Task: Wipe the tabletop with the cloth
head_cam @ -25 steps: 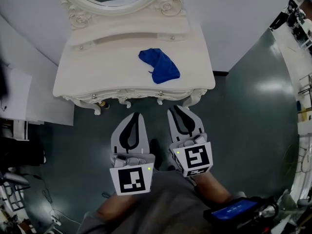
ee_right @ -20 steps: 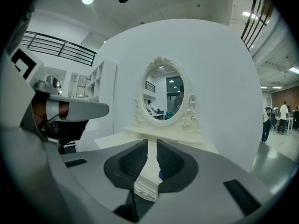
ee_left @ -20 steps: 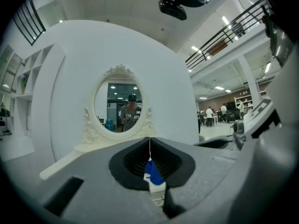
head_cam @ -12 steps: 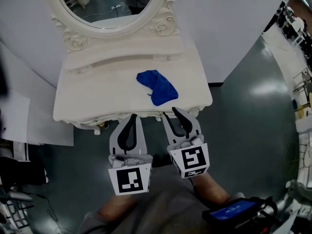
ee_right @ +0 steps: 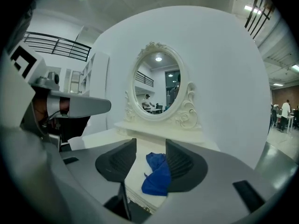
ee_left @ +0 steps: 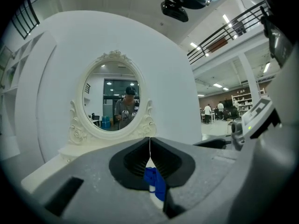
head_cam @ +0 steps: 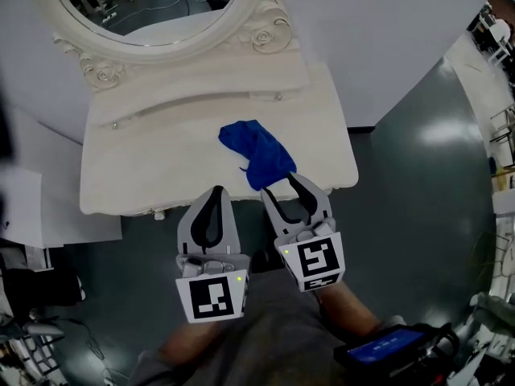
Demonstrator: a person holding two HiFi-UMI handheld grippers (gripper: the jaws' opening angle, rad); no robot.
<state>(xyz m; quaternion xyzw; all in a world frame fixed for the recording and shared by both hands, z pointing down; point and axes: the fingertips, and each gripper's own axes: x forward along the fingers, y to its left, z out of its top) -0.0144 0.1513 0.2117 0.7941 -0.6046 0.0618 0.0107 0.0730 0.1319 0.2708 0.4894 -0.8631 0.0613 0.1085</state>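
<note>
Now right gripper [head_cam: 287, 191] jaws opening, gripping nothing; blue cloth [head_cam: 257, 163] crumpled on tabletop [head_cam: 153, 175] just ahead (near front edge). Left gripper [head_cam: 215, 195] jaws pressed together, empty.

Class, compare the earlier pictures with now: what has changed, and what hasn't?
Both grippers advanced to the table edge. The right gripper is opening its jaws, lined up on the cloth, not gripping it. The left gripper stayed shut; the cloth lay unmoved.

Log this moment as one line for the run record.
phase: approach | blue cloth: crumpled on tabletop, near front edge | right gripper: jaws opening, aimed at cloth, nothing gripped | left gripper: jaws together, empty
</note>
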